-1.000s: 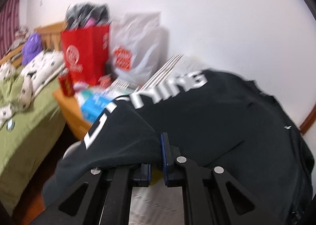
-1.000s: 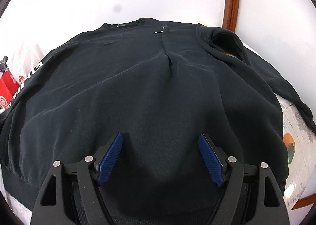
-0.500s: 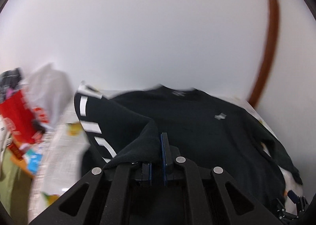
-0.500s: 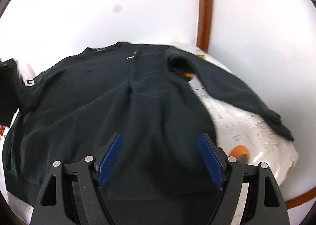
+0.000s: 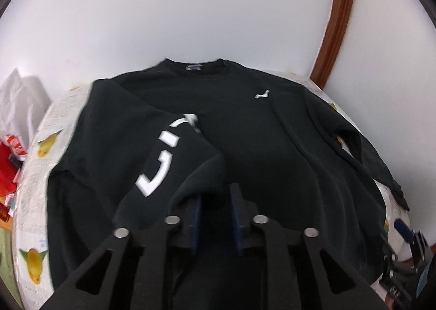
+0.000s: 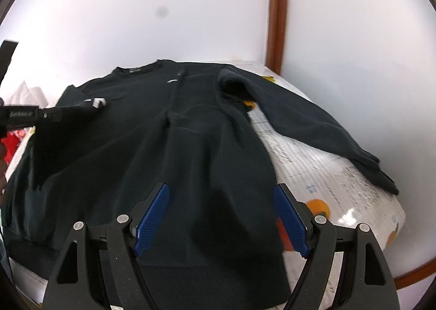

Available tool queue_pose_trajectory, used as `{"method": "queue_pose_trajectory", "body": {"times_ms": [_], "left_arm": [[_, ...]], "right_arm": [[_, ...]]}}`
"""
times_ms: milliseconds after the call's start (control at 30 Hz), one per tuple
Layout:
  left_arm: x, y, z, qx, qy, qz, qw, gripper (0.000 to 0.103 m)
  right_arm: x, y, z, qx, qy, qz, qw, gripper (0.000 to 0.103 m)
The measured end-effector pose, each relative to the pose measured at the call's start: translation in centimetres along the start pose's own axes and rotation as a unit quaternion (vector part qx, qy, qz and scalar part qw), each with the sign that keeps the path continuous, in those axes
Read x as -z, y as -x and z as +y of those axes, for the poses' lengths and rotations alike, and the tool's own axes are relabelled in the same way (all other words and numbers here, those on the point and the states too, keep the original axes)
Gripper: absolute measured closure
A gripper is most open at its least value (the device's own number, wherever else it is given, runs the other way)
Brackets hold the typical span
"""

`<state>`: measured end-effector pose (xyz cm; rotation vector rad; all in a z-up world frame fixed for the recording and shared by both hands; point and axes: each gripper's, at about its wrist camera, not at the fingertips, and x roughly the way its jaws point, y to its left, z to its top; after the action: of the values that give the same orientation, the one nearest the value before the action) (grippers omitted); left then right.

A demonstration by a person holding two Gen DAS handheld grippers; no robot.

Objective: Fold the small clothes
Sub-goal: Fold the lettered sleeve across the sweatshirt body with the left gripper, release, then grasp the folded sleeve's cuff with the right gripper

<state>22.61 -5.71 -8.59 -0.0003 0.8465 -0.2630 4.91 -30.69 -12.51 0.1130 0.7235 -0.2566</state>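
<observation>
A black sweatshirt (image 5: pixel 259 133) lies flat on a table with its collar toward the wall. Its left sleeve (image 5: pixel 169 163), with white lettering, is folded in over the chest. My left gripper (image 5: pixel 215 198) stands just above the sleeve's cuff, its jaws a little apart with the cuff loose between them. In the right wrist view the sweatshirt (image 6: pixel 177 146) fills the middle and its right sleeve (image 6: pixel 313 124) lies stretched out to the right. My right gripper (image 6: pixel 220 201) is open and empty above the lower hem. The left gripper (image 6: pixel 24 116) shows at the far left.
The table wears a white printed cover (image 6: pixel 321 173) with orange fruit pictures. White walls and a brown door frame (image 6: pixel 275 15) stand close behind. A red bag (image 5: pixel 8 171) and white plastic bag (image 5: pixel 19 100) sit at the left edge.
My left gripper carried the lettered sleeve from the left side across onto the chest and its jaws have parted. My right gripper stayed open and drew back slightly toward the hem.
</observation>
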Motion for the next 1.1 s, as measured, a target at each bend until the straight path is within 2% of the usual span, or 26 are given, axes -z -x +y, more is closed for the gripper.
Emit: {"method": "queue_pose_trajectory", "body": {"times_ms": [33, 67, 133, 233, 300, 367, 467, 567, 667, 800, 833, 867, 900, 933, 1000, 1100], "left_arm": [[0.6, 0.8, 0.8, -0.001, 0.005, -0.007, 1.0000, 0.067], [1.0, 1.4, 1.7, 0.000, 0.013, -0.011, 0.9998, 0.051], [2.3, 3.0, 3.9, -0.010, 0.033, -0.027, 0.9991, 0.034], [4.3, 4.8, 7.0, -0.037, 0.048, -0.037, 0.9974, 0.034], [5.8, 5.4, 9.2, -0.056, 0.064, -0.031, 0.9959, 0.034], [7.7, 5.4, 11.6, -0.077, 0.079, -0.011, 0.9939, 0.034], [9.8, 5.0, 13.6, -0.105, 0.089, 0.008, 0.9905, 0.034], [11.8, 4.3, 15.1, -0.095, 0.103, 0.020, 0.9900, 0.034], [12.9, 3.8, 15.3, -0.080, 0.108, 0.022, 0.9906, 0.034], [13.5, 3.5, 15.3, -0.083, 0.096, 0.013, 0.9918, 0.034], [13.5, 3.4, 15.3, -0.084, 0.093, 0.012, 0.9921, 0.034], [13.4, 3.1, 15.0, -0.085, 0.093, 0.011, 0.9920, 0.034], [13.3, 3.0, 14.9, -0.087, 0.092, 0.010, 0.9919, 0.034], [13.4, 2.9, 14.9, -0.092, 0.088, 0.008, 0.9918, 0.034], [13.2, 2.8, 14.6, -0.097, 0.085, 0.010, 0.9917, 0.034], [13.1, 2.6, 14.6, -0.096, 0.085, 0.011, 0.9917, 0.034]], "right_arm": [[-0.3, 0.0, 0.5, -0.009, 0.003, -0.004, 1.000, 0.025], [-0.6, 0.0, 1.0, -0.017, 0.007, -0.006, 1.000, 0.025], [-1.5, -0.1, 2.6, -0.038, 0.021, -0.006, 0.999, 0.025], [-3.0, -0.1, 5.6, -0.080, 0.044, -0.012, 0.996, 0.025], [-4.0, -0.5, 8.1, -0.100, 0.064, -0.012, 0.993, 0.037], [-5.0, -1.0, 10.5, -0.115, 0.086, -0.009, 0.990, 0.041], [-6.0, -2.1, 14.5, -0.149, 0.115, 0.008, 0.982, 0.041], [-5.9, -2.7, 18.4, -0.197, 0.145, 0.017, 0.969, 0.041], [-5.2, -3.8, 22.1, -0.213, 0.181, 0.030, 0.960, 0.040], [-3.7, -6.7, 26.2, -0.231, 0.226, 0.081, 0.943, 0.043], [-3.3, -7.4, 26.8, -0.229, 0.234, 0.085, 0.941, 0.048], [-3.0, -7.8, 27.5, -0.228, 0.243, 0.087, 0.939, 0.072], [-2.7, -8.4, 28.1, -0.226, 0.252, 0.095, 0.936, 0.087], [-2.6, -8.5, 28.1, -0.226, 0.245, 0.076, 0.940, 0.088], [-3.4, -8.3, 27.2, -0.249, 0.227, 0.076, 0.939, 0.096], [-5.8, -7.5, 24.3, -0.274, 0.190, 0.062, 0.941, 0.096]]}}
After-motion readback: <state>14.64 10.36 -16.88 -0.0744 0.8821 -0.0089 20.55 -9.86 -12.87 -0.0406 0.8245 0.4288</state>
